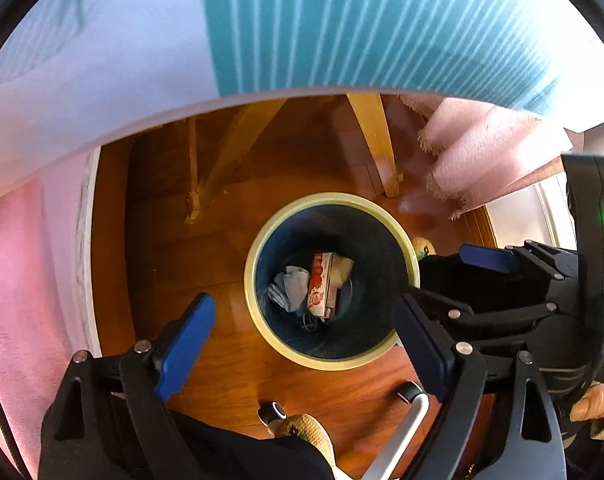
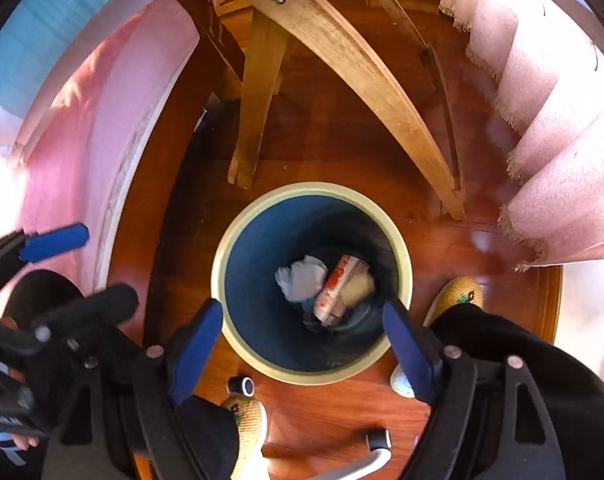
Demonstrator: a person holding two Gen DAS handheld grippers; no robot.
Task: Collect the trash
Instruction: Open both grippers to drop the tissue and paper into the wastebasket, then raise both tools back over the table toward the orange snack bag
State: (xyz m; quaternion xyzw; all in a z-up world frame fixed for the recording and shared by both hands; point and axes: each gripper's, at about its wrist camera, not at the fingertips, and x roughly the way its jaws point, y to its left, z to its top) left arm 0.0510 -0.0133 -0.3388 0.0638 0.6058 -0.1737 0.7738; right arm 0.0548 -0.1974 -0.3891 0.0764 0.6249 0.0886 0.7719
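Note:
A round bin with a cream rim [image 1: 329, 199] [image 2: 313, 189] and dark blue inside stands on the wooden floor, seen from above in both views. At its bottom lie a red-and-white carton [image 1: 321, 290] [image 2: 335, 290], a crumpled pale blue wad [image 1: 288, 286] [image 2: 302, 278] and a beige piece [image 2: 359, 286]. My left gripper [image 1: 303, 344] hangs above the bin's near side, open, with nothing between its blue pads. My right gripper [image 2: 302, 348] is open over the near rim, also empty. Each view shows the other gripper's blue pad [image 1: 486, 259] [image 2: 56, 242] beside it.
Wooden furniture legs [image 1: 375, 144] [image 2: 258, 92] stand just beyond the bin, under a table with a teal striped cloth [image 1: 381, 20]. A pink fringed curtain [image 1: 485, 152] [image 2: 561, 160] hangs at right. A person's slippers [image 1: 302, 426] [image 2: 459, 292] and a chair caster [image 2: 242, 386] are near the bin.

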